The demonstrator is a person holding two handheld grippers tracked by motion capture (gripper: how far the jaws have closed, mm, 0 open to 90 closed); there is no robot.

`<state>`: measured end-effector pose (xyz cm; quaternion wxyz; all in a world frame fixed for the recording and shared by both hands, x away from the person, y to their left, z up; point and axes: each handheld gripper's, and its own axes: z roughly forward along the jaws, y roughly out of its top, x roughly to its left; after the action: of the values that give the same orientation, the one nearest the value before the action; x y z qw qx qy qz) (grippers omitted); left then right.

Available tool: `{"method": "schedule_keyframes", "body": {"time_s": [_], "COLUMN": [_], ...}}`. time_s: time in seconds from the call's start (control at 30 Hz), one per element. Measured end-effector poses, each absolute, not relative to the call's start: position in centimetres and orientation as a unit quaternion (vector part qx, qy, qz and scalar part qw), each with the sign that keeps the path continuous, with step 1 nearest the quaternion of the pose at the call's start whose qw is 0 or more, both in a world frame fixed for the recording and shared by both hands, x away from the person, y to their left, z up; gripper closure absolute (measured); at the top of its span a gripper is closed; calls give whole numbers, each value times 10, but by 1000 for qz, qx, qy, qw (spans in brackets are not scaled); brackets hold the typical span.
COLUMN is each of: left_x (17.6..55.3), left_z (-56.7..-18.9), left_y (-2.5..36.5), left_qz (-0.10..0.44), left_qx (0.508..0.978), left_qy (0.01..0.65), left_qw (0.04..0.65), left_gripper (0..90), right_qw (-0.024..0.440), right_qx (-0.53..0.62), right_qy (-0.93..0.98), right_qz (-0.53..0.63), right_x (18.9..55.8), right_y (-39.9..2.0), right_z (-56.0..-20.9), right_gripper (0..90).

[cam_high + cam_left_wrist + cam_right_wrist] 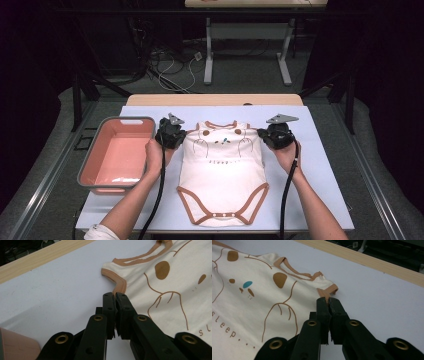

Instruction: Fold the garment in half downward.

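We note each hand-held gripper, left and right, clamped on an armhole edge of the bodysuit, apparently to keep it spread flat on the bench.

Right gripper pinches the bodysuit's brown armhole trim. Garment lies flat on the pale mat, near its far edge.

A fixed high view looks forward and down over the table, while both gripper views sit close above the bodysuit, their shared ground.
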<state>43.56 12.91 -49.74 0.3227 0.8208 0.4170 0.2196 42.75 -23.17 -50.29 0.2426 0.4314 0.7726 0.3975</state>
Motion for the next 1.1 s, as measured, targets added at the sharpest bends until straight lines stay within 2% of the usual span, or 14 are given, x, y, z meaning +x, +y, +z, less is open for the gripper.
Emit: {"method": "schedule_keyframes", "body": {"time_s": [0.63, 1.1], "left_x": [412, 390], "left_z": [-490, -494], "left_y": [129, 128], "left_qz": [223, 215], "left_qx": [828, 849], "left_qy": [402, 384], "left_qw": [322, 291], "left_gripper": [862, 861], "right_qw": [238, 226], "right_qx": [408, 389], "right_qy": [780, 803], "right_qz": [411, 389], "right_x": [398, 371], "right_y": [-238, -237], "right_z": [-497, -499], "right_gripper": [870, 869]}}
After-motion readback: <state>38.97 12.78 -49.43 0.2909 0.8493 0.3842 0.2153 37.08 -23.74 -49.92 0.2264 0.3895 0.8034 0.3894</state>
